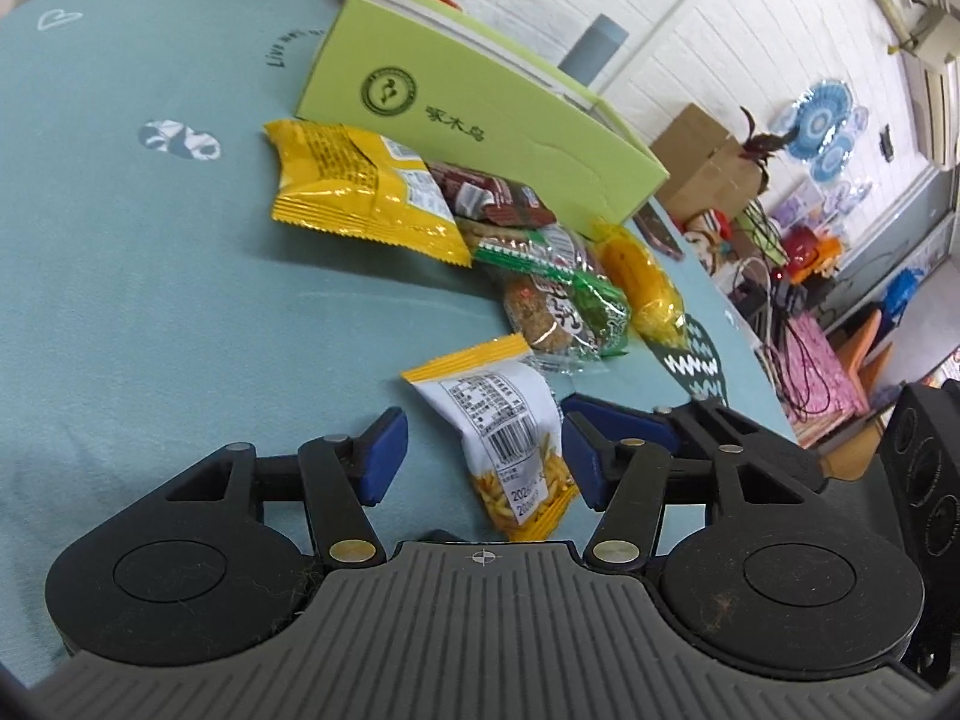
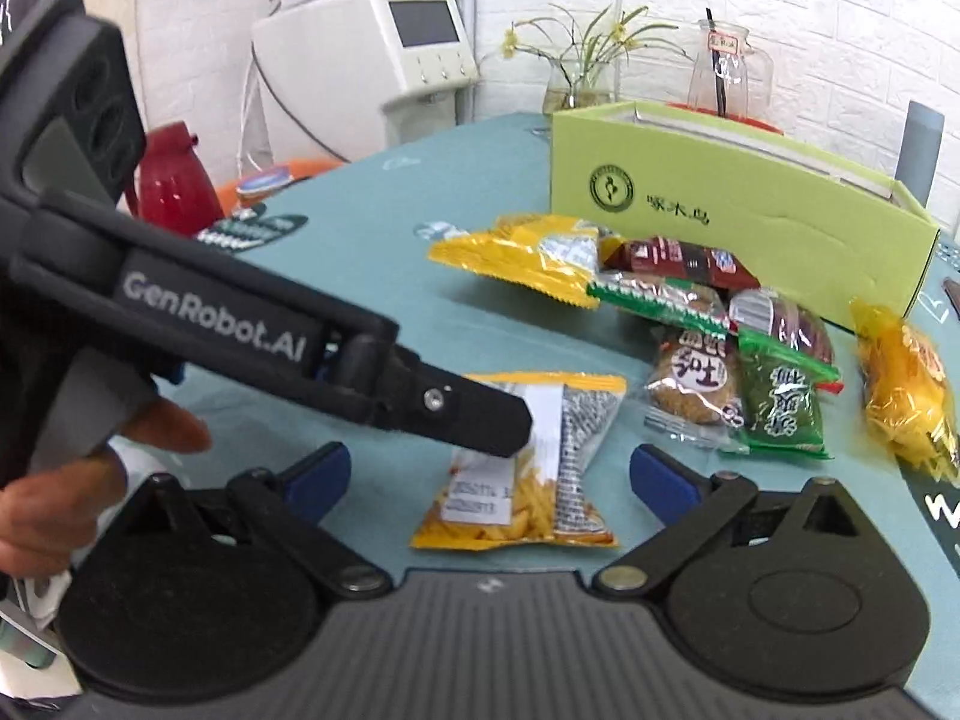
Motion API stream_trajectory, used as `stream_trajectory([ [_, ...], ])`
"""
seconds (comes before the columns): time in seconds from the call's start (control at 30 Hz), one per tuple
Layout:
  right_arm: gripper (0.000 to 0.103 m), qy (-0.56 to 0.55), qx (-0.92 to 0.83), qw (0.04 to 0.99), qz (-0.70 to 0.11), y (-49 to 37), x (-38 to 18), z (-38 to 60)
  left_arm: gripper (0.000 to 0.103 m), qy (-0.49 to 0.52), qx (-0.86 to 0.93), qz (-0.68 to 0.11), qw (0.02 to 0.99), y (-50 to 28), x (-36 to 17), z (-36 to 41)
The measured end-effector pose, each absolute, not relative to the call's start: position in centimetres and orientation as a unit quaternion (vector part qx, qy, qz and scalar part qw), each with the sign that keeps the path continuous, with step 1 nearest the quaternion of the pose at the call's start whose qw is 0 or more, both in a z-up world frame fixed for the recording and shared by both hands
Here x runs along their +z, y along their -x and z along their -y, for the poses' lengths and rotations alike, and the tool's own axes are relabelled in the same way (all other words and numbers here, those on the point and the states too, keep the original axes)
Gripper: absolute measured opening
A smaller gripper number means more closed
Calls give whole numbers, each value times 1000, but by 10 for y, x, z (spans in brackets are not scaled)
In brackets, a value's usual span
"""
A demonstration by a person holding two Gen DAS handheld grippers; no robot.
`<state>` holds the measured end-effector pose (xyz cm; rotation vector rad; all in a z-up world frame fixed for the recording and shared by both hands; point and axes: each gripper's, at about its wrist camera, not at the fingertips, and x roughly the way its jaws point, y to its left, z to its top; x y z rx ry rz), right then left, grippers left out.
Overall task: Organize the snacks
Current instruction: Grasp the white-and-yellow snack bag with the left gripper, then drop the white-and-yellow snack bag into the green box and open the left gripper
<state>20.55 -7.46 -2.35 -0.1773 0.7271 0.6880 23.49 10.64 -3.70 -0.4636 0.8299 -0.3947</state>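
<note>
"GenRobot.AI" marks the left gripper (image 2: 480,420), jaws apart around the snack packet (image 1: 504,444); right gripper (image 2: 489,480) jaws also apart.

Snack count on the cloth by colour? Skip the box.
Yellow: 3 (large yellow packet, near sticks packet, far-right yellow packet)
Dark red: 1 (dark red packet)
Green or clear: at least 2 (green packet, round cake packet); they overlap, so the exact count is unclear
Total: at least 6
</note>
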Motion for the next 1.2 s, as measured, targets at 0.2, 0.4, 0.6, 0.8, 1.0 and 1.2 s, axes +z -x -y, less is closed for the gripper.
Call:
stream_trajectory([
  [0.2, 51, 84, 335, 878, -332, -211, -10, 80, 11, 238, -209, -399, 860, -242, -33, -105],
  [0.4, 62, 79, 357, 894, -258, -243, 42, 81, 12, 241, -230, -332, 882, -271, 30, -112],
  [0.6, 62, 103, 337, 909, -221, -351, 70, 74, 11, 201, -223, -298, 906, -376, 72, -103],
  [0.8, 64, 96, 333, 898, -271, -440, 60, 74, 15, 201, -206, -319, 903, -461, 57, -99],
  [1.0, 96, 40, 317, 918, -236, -423, 57, 103, 49, 191, -175, -291, 921, -455, 56, -116],
  [1.2, 103, 37, 347, 908, -230, -355, 50, 109, 63, 191, -155, -269, 931, -395, 53, -140],
])
